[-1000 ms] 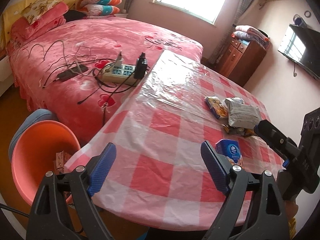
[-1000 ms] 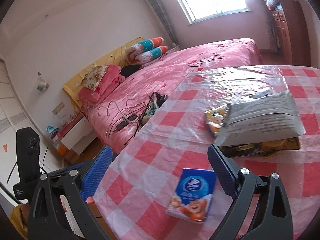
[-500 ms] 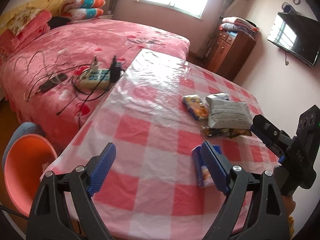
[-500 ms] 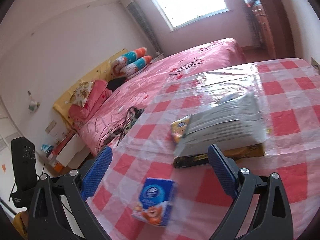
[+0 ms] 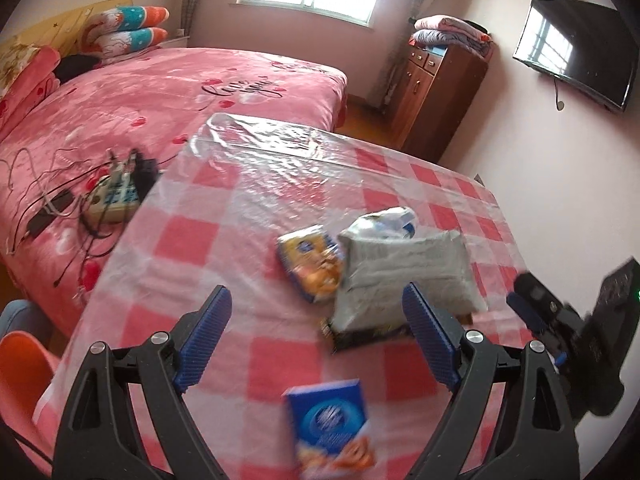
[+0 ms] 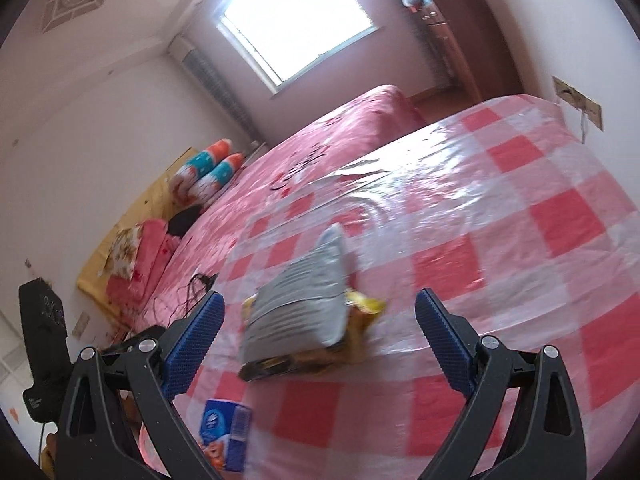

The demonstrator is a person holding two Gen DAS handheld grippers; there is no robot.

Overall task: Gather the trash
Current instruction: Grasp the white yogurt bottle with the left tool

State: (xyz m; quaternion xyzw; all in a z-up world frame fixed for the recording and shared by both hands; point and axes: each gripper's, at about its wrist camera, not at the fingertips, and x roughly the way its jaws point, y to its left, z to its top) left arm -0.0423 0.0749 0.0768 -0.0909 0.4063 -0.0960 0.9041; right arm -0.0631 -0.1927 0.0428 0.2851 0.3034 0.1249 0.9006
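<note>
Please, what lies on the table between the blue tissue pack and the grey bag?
Only bare checked tablecloth separates the blue tissue pack from the grey bag; the left wrist view shows this.

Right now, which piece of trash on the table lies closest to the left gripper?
The blue tissue pack, alone at the table's near edge below the open left gripper. The grey bag and yellow snack packet lie farther back.

We see daylight pouring through a blown-out window (image 6: 296,28), glare on the desk's plastic cover (image 5: 280,168), motion blur smearing the blue tissue pack (image 5: 332,428) and grey bag (image 6: 300,312), strong fisheye bending, dark vignetted corners
</note>
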